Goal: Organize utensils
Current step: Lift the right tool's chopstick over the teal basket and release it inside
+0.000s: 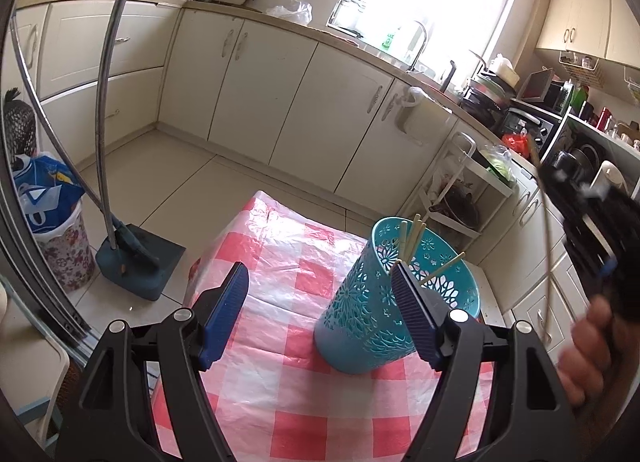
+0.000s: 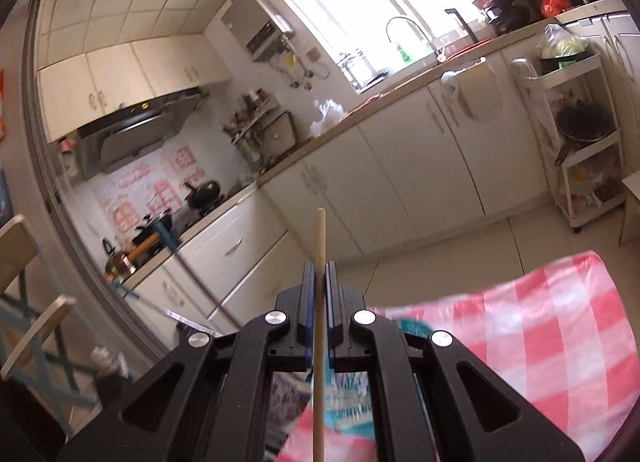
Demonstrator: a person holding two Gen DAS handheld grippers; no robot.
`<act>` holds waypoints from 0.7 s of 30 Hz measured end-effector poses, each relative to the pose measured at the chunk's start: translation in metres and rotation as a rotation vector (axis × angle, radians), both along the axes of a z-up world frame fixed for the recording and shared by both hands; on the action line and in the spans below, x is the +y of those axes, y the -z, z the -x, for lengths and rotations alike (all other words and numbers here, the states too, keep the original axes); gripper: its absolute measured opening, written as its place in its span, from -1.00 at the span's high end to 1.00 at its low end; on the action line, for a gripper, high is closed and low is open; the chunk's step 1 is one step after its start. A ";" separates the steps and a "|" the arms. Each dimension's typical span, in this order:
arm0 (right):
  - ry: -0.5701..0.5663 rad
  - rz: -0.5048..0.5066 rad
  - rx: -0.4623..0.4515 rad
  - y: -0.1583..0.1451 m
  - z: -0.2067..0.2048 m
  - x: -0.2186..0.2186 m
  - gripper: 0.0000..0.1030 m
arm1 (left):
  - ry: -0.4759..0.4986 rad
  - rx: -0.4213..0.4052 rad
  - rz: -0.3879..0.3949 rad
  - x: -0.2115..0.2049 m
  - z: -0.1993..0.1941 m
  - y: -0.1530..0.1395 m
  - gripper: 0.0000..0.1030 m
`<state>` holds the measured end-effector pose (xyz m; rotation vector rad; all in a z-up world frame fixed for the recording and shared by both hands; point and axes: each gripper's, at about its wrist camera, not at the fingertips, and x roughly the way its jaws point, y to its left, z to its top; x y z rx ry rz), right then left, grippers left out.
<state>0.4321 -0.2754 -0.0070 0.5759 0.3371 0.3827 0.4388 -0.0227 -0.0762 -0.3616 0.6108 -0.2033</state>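
Clamped between the two blue pads of the right gripper point(image 2: 320, 274) is a single pale wooden chopstick point(image 2: 319, 246), its blunt end poking out ahead of the fingertips and the rest of its length running back under the gripper body toward the camera. From the left wrist view that same gripper point(image 1: 600, 229) hangs up and off to the right, blurred, with the chopstick point(image 1: 548, 229) trailing down from it. The left gripper point(image 1: 320, 286) is spread wide and grasps nothing; the teal perforated holder point(image 1: 384, 294) stands just ahead of it on the red-and-white checked surface point(image 1: 280, 374), overlapped in the view by its right-hand finger, though I cannot tell whether pad and rim actually touch. A few more chopsticks point(image 1: 414, 238) already lean inside the holder. The stick looks light, stiff and smooth, so it should carry easily but may pivot or slide between the pads if pinched far from its middle; a hold nearer the centre would likely steady it. The holder appears to be thin plastic and fairly tall, so it could tip if a stick catches its rim, and the left gripper seems well placed to steady its wall. The step in hand is probably dropping this chopstick in beside the others.
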 end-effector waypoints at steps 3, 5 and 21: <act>0.116 0.042 -0.014 0.005 -0.027 0.008 0.89 | 0.006 -0.003 -0.005 0.000 0.001 -0.001 -0.37; 0.185 0.070 -0.009 0.015 -0.033 0.012 0.89 | 0.004 -0.010 -0.008 0.000 0.001 -0.003 -0.37; 0.119 0.251 0.099 0.058 0.045 0.032 0.46 | 0.046 -0.026 -0.084 -0.015 0.016 -0.004 -0.41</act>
